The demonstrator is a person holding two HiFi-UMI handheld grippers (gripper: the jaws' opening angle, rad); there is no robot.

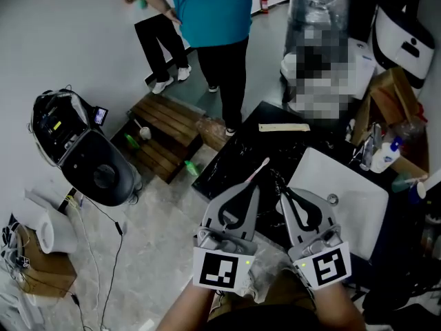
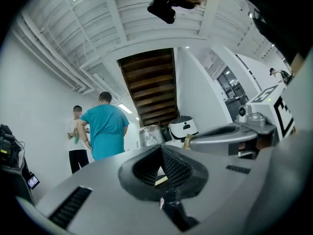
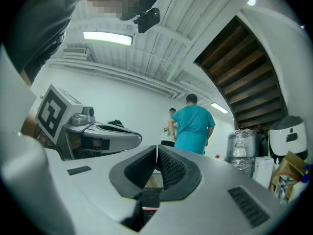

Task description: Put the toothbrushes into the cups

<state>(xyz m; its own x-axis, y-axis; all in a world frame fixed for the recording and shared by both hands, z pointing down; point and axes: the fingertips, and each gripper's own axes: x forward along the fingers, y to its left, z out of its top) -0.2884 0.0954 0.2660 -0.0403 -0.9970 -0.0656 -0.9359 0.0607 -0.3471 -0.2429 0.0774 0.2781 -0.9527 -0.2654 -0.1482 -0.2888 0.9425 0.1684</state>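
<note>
Black counter (image 1: pixel 234 157) in the head view bears a white toothbrush (image 1: pixel 258 172) near its front edge, just past the left gripper (image 1: pixel 253 189). Left gripper view: jaws together, empty. Right gripper view: the right gripper (image 3: pixel 156 161) is likewise closed on nothing. Best to open one set of jaws, then close them crosswise on the handle.

I hold my left gripper (image 1: pixel 255 187) and my right gripper (image 1: pixel 282 197) side by side in front of me, near each other but not touching. Both point away from my body, roughly level. In each gripper's own view the jaws are closed, meeting tip to tip. The left marker cube (image 1: pixel 224 270) and the right marker cube (image 1: pixel 329 266) face up toward my head. My left forearm (image 1: pixel 185 310) and right forearm (image 1: pixel 341 305) reach in from the bottom edge, converging slightly toward the grippers.
</note>
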